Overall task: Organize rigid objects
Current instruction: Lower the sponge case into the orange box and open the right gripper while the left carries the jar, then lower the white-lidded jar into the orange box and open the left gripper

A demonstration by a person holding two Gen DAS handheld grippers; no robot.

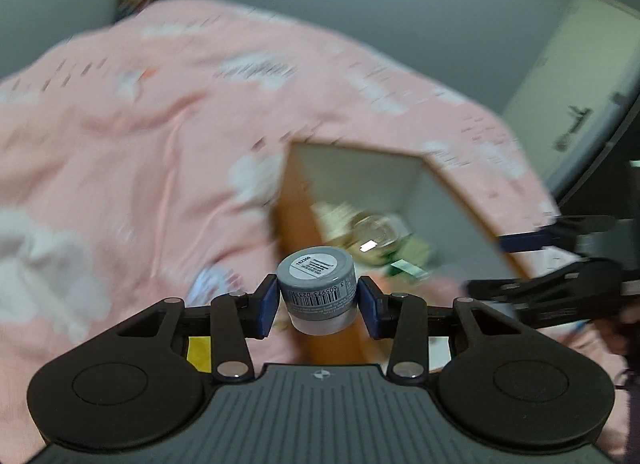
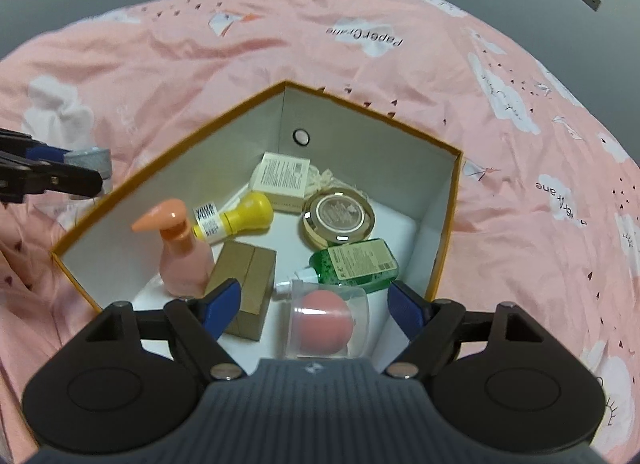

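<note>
Two grippers over a pink bed (image 2: 160, 64); left gripper (image 1: 317, 300) angled downward, clamped on a small grey jar (image 1: 316, 288), held above the bedding beside the orange-edged box (image 2: 450, 224); right gripper (image 2: 314, 304) tipped steeply over the box, spread wide, gripping nothing, above a pink ball in clear casing (image 2: 324, 322); bare floor space mid-box.

The jar (image 1: 316, 288) has a barcode down its side with digits that look like "3 605973 0233", the end cut off; the round sticker on its lid carries a small code too blurred to read. The bedspread (image 2: 160, 64) is printed with "PaperCrane", upside down from here, on a white cloud, and again partly at the right. Labels on the yellow bottle (image 2: 236, 220), green bottle (image 2: 356, 264) and cream box (image 2: 282, 176) are too small to read.
</note>
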